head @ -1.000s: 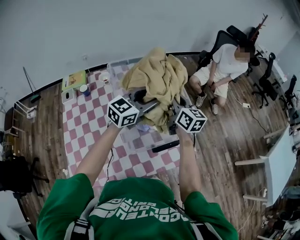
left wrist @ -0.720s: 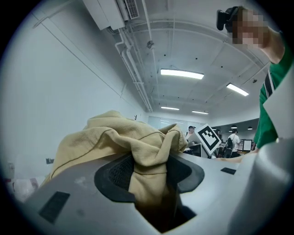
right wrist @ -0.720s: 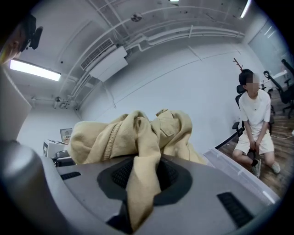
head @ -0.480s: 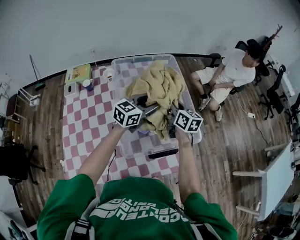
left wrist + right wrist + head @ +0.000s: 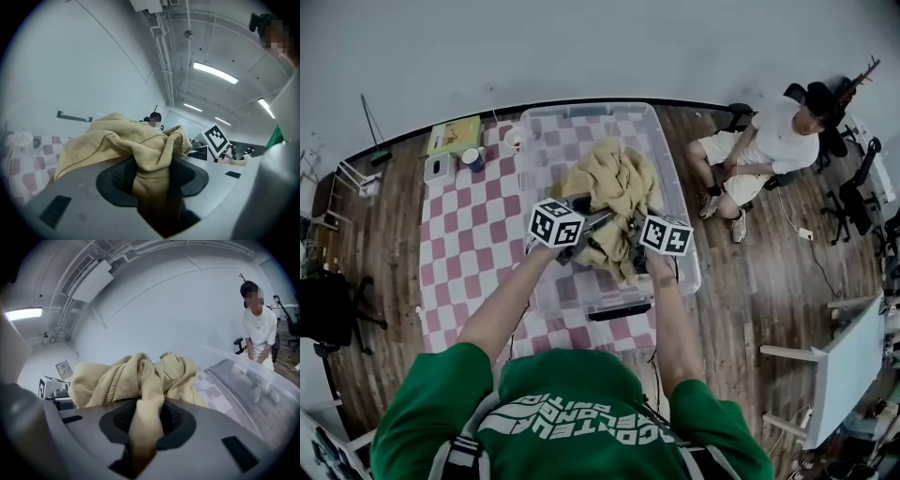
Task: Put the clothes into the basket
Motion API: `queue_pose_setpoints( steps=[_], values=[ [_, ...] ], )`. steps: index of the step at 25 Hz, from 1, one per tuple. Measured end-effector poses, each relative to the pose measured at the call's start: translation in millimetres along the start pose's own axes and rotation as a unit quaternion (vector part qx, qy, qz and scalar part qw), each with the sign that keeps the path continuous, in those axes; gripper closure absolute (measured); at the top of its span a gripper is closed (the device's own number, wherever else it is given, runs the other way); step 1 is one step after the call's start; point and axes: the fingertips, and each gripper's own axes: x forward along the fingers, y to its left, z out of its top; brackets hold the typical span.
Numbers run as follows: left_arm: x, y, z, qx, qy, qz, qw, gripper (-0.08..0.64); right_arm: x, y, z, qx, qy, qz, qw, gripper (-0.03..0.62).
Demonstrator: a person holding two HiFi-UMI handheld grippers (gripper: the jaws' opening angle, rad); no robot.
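A bunched tan garment [image 5: 614, 192] hangs between both grippers over the clear plastic basket [image 5: 673, 178], its lower folds inside the basket's walls. My left gripper [image 5: 592, 223] is shut on one fold of the tan garment [image 5: 150, 159]. My right gripper [image 5: 630, 227] is shut on another fold of the garment [image 5: 147, 416]. In both gripper views the cloth is pinched between the dark pads and bulges out beyond the jaws. The basket's clear wall [image 5: 248, 380] shows at the right of the right gripper view.
The basket stands on a pink and white checkered mat [image 5: 459, 234] on a wooden floor. A green box [image 5: 455, 136], a small white box [image 5: 437, 167] and a cup [image 5: 472, 157] lie at the mat's far left. A person [image 5: 759, 150] sits on a chair at the right.
Both grippers have come down with the tan garment, from well above the basket to its inside. The cloth bundle has sunk between the clear walls.
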Motion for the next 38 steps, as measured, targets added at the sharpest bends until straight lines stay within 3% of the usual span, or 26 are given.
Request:
queue_pose_setpoints(
  steps=[10, 16, 20, 26, 32, 38],
  values=[
    [23, 37, -47, -0.048, 0.048, 0.031, 0.9972, 0.376, 33, -35, -38, -0.005, 0.088, -0.026, 0.996, 0.512],
    [27, 51, -92, -0.063, 0.108, 0.044, 0.9912, 0.376, 49, -50, -86, -0.038, 0.186, -0.031, 0.981, 0.512],
    [29, 62, -113, -0.069, 0.131, 0.065, 0.9869, 0.376, 60, -58, -106, -0.05, 0.221, -0.033, 0.973, 0.512],
    [32, 72, -131, -0.058, 0.168, 0.08, 0.9807, 0.376, 68, -73, -124, -0.06, 0.239, -0.052, 0.968, 0.512],
    [31, 73, -139, -0.067, 0.178, 0.083, 0.9783, 0.371, 67, -79, -129, -0.073, 0.239, -0.061, 0.966, 0.505],
    [27, 75, -135, -0.033, 0.185, 0.094, 0.9778, 0.352, 65, -86, -124, -0.093, 0.24, -0.078, 0.963, 0.464]
  ],
)
